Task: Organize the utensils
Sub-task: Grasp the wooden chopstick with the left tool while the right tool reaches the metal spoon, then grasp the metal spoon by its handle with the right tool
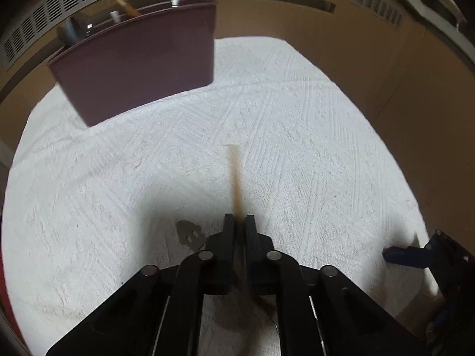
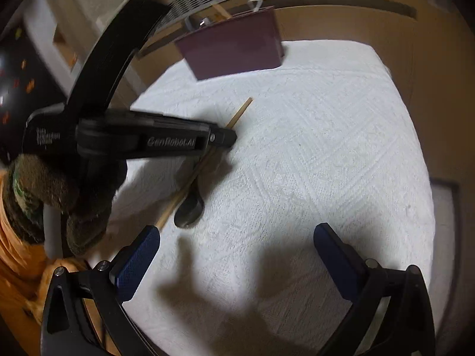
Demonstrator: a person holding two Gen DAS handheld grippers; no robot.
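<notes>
You had the left gripper [image 1: 238,222] clenched on the chopstick [image 1: 234,175], lying on the white cloth [image 1: 311,148], pointing toward twelve o'clock. The right gripper [image 2: 237,255] stood released, empty. Lift it level toward the maroon holder [image 1: 139,68] at eleven o'clock, clear of the spoon [image 2: 190,207].

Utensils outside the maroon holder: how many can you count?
2. A wooden stick, held shut in the left gripper, and a metal spoon lying on the white cloth beside it. Others may hide under the gripper.
</notes>
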